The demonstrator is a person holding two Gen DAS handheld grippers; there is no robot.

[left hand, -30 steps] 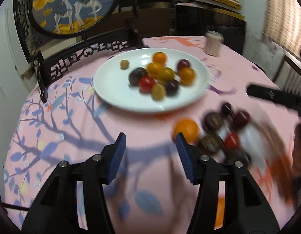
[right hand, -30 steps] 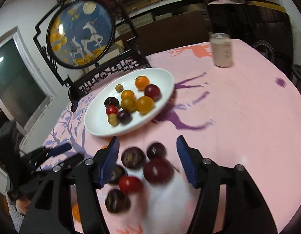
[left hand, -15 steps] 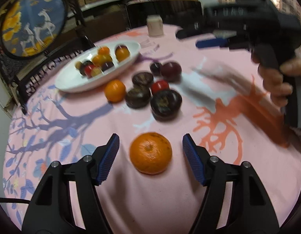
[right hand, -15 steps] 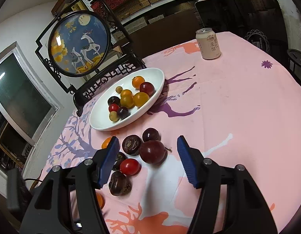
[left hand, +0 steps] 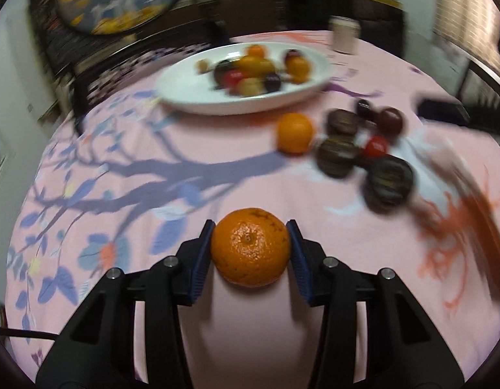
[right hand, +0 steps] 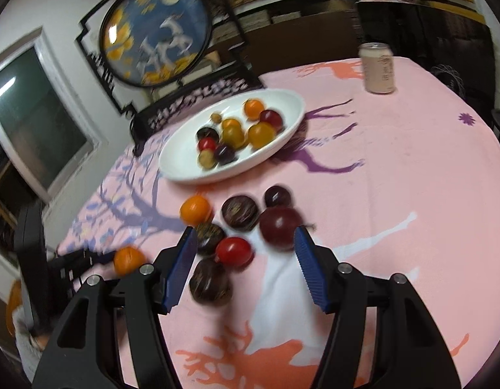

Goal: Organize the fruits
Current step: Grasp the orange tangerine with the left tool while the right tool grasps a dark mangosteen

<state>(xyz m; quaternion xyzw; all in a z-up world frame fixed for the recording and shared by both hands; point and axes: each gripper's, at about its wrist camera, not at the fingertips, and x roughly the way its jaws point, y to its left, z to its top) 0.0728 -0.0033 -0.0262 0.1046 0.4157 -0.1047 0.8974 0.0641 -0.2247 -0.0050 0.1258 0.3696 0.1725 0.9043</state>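
One pink tablecloth [right hand: 412, 168], white plate [right hand: 282, 139], soda can [right hand: 378, 68]

right claw [right hand: 245, 267] open over loose fruit | red tomato [right hand: 234, 251] between pads

The pink-clothed tabletop [right hand: 412, 168] carries a white plate [right hand: 282, 110]; loose fruits [right hand: 240, 212] lie just before it, a can [right hand: 378, 68] well behind.

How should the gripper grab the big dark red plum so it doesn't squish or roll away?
Grip the dark red plum across its widest middle, one pad on each rounded side. Come from above and the near side, where the right gripper stands open. Other fruits crowd its left and back, so that side is probably freest. It's round and smooth, so squeeze gently at the widest part.
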